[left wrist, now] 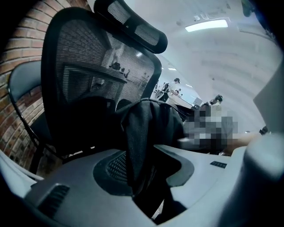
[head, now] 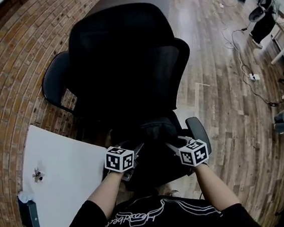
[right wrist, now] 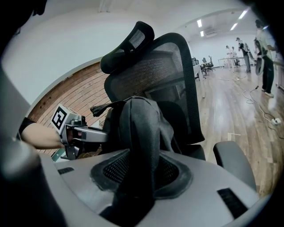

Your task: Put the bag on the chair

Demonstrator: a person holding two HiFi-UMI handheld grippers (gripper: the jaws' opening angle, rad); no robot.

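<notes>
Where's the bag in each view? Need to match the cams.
Head view: bag low centre, dark lump in front of the mesh backrest.
Left gripper view: bag at centre, dark fabric running down between the jaws.
Right gripper view: bag at centre, humped fabric running down between the jaws.
Shared landmark: the mesh backrest, behind the bag in all three.

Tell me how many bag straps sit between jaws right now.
2: left strap lies between the left gripper's jaws, right strap between the right gripper's jaws. Others may be hidden.
</notes>
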